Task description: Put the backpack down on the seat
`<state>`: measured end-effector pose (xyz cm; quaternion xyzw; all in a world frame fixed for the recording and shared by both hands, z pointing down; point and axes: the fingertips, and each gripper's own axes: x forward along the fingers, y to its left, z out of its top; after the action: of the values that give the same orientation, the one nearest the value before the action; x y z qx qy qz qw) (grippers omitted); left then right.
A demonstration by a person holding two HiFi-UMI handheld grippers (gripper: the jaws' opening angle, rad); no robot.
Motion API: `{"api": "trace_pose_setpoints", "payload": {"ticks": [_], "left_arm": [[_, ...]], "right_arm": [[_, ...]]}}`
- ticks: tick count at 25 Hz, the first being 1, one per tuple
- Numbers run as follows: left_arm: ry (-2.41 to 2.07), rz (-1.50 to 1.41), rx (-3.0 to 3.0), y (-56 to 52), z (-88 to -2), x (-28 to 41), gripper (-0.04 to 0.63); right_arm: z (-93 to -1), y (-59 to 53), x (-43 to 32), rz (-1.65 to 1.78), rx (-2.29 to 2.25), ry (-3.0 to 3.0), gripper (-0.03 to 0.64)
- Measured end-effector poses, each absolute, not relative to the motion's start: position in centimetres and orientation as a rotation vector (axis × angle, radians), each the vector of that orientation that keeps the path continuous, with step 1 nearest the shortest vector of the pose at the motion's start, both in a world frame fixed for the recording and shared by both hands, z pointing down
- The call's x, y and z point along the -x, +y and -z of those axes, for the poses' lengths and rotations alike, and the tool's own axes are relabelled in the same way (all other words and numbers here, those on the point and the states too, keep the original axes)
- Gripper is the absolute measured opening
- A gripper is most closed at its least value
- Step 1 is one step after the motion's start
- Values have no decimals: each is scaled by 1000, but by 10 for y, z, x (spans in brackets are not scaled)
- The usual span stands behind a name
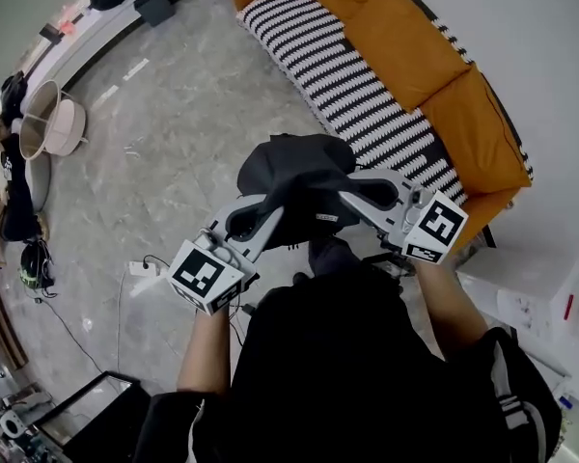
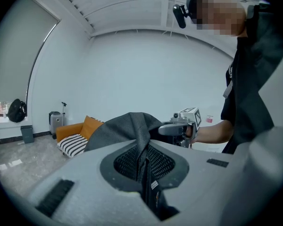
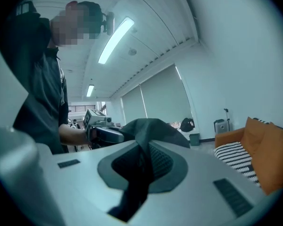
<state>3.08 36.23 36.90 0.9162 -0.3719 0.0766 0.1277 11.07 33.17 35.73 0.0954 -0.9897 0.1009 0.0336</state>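
Observation:
A dark grey backpack [image 1: 294, 174] hangs in the air in front of the person, held up between the two grippers. My left gripper [image 1: 270, 218] is shut on a fold of its fabric [image 2: 142, 147] from the left. My right gripper [image 1: 345, 199] is shut on its fabric [image 3: 144, 147] from the right. The seat is an orange sofa [image 1: 420, 51] with a black-and-white striped cushion [image 1: 343, 75]; it stands beyond and to the right of the backpack. The sofa also shows small in the left gripper view [image 2: 74, 134] and at the right edge of the right gripper view [image 3: 262, 149].
Grey marbled floor [image 1: 174, 133] lies between the person and the sofa. A white power strip with a cable [image 1: 140, 268] is on the floor at the left. Baskets [image 1: 53, 123] and dark bags stand along the left wall. A white table with papers [image 1: 545, 302] is at the right.

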Motion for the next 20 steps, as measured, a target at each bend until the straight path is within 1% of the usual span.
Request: {"api": "trace_pose_setpoints", "payload": {"ticks": [5,10,14,20], "left_arm": [[-1145,-232,-2647,334,-368,-24,40],[-1207,-226,-2599,281,-361,-9,40],[-1234,-223,-2580,279,-363,-8,40],[-1252,-229,-2522,227,-376,19,40]], "right_arm": [[-356,302,-104,-306,-222,-3073,42],[-350,247,-89,-308,-143,-3088,41],[-353,245,-87,-321,-122,-3097,41],[-361,191,-63,-342,-130,-3069,43]]}}
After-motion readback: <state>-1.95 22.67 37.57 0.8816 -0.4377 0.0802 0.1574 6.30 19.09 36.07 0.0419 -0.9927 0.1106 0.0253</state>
